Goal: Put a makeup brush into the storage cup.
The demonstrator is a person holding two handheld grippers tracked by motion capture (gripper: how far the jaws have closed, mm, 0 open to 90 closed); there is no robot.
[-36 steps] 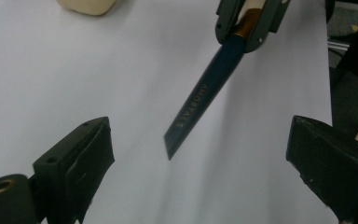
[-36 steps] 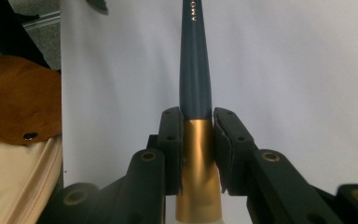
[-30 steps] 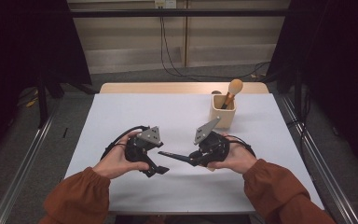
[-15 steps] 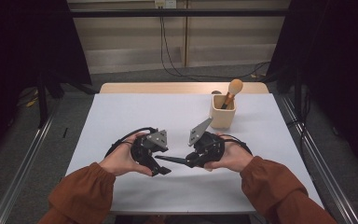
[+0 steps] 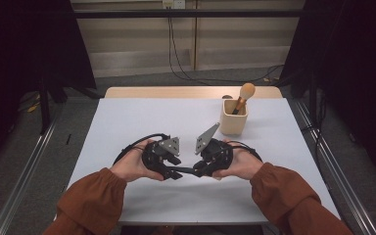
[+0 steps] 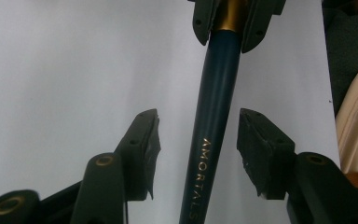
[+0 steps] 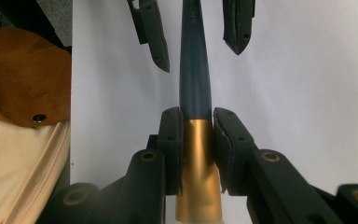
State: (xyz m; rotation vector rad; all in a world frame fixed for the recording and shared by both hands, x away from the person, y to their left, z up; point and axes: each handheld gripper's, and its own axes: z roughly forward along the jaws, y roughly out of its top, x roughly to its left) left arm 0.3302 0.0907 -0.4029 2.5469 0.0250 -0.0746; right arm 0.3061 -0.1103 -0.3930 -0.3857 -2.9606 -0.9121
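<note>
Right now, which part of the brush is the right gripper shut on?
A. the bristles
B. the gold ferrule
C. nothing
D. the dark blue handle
B: in the right gripper view, the right gripper presses on the brush's gold ferrule.

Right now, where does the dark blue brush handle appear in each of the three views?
High view: the dark blue brush handle lies level, low in the centre, between the two hands.
Left gripper view: it runs up the middle, between the open jaws, which have just been closing, of the left hand-held gripper.
Right gripper view: it runs up the centre from the right hand-held gripper.
Shared landmark: the gold ferrule.
</note>
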